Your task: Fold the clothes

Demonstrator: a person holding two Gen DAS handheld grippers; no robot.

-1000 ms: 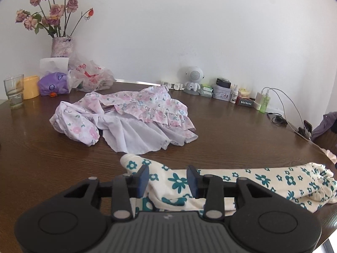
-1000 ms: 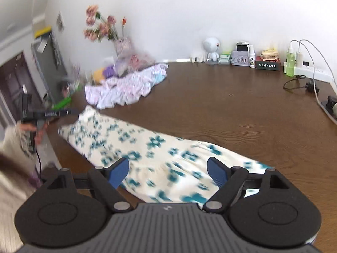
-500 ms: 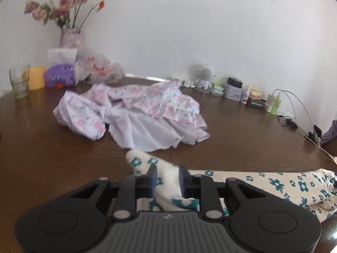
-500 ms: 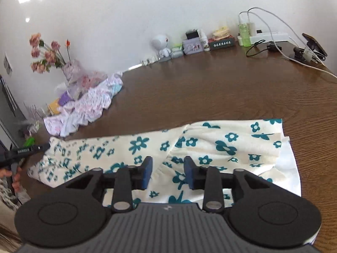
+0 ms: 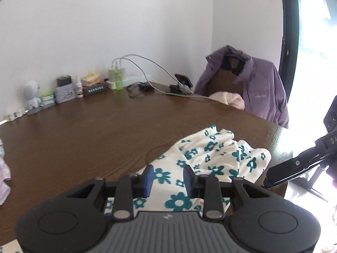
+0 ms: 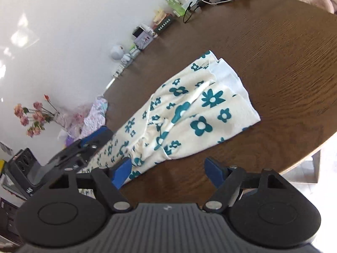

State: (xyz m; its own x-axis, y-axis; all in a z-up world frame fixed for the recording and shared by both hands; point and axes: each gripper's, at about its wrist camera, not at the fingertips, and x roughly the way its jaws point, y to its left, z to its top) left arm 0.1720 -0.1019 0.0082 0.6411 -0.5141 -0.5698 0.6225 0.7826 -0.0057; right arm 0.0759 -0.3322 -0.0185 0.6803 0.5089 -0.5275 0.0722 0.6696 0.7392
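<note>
**Left wrist view**
- Left gripper: blue pads stand a little apart, jaws opening. A raised fold of the floral garment runs between them; whether the pads press on the cloth cannot be told.
- Floral garment: cream with teal flowers, bunched near the right edge of the tabletop, its far end heaped just short of the rim.
- Right gripper: a dark arm of it enters from the right, beyond the tabletop rim.
- Surroundings: purple jacket over a chair past the tabletop; chargers and cables along the wall, well apart from the garment.
- Risk: if the jaws part further while the fold is lifted, the cloth could slip out and the fold collapse into a crumpled heap.

**Right wrist view**
- Right gripper: released, jaws wide and opening; only bare tabletop shows between them, with the garment's hem touching or just beside the left pad.
- Floral garment: stretched diagonally, wide skirt end lying flat near the tabletop edge.
- Left gripper: at the garment's narrow far end.
- Pink floral clothes and a vase of flowers: further back, apart.
- Risk: the skirt end lies close to the rim; a pull toward the edge could drag it off. A grasp taken here may catch one layer only and leave the fold uneven.
</note>
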